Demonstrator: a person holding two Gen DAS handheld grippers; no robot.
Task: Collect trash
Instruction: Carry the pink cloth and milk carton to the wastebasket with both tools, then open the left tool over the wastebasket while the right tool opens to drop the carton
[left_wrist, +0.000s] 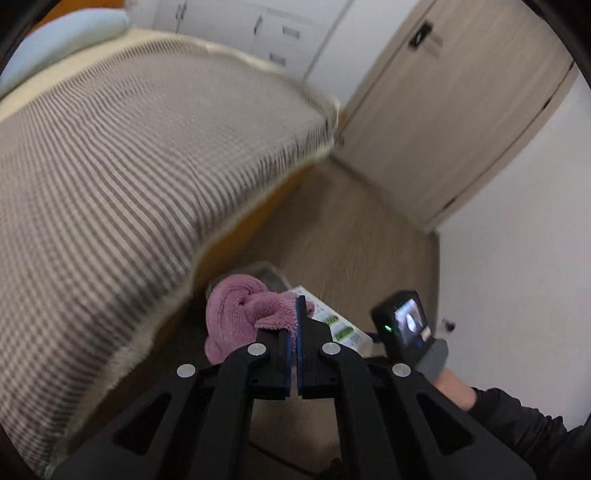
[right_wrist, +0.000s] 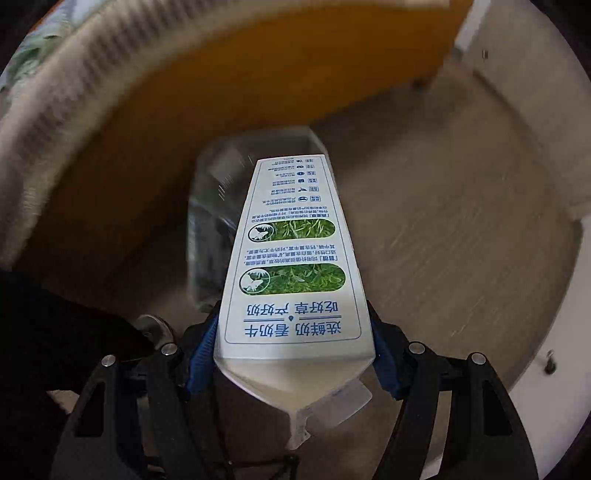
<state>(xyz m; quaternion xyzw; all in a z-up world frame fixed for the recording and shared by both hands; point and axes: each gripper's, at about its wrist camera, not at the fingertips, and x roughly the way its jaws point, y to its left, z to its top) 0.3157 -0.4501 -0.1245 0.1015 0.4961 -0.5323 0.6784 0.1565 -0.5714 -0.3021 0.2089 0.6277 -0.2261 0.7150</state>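
Left wrist view: the left gripper (left_wrist: 297, 314) is clenched fully, its blue pads pinching a fold of a pink-purple fluffy cloth (left_wrist: 236, 317). The rest of the cloth bunches to the left of the jaws and hangs above the wooden floor (left_wrist: 332, 229). Just behind the cloth — the rim of a clear plastic bin (left_wrist: 271, 275), partly hidden. To the right, the top of the white milk carton (left_wrist: 341, 326) shows beside the gripper linkage. Further right, the person's right hand (left_wrist: 439, 363) in a grey glove carries the other device; a dark sleeve (left_wrist: 517, 421) follows it. A bed with a grey-striped cover (left_wrist: 129, 166) fills the left of the frame; a closed door (left_wrist: 461, 122) stands beyond.

Right wrist view: the right gripper (right_wrist: 293, 332) grasps the milk carton (right_wrist: 291, 258) across its width near the gabled top, blue pads (right_wrist: 201, 349) pressed on both sides. The carton points away from the camera, base down toward the clear bin (right_wrist: 214, 221), which stands on the floor beside the orange bed frame (right_wrist: 229, 96). The carton is above the bin opening — whether its base is inside the rim I cannot tell. Background is motion-blurred.
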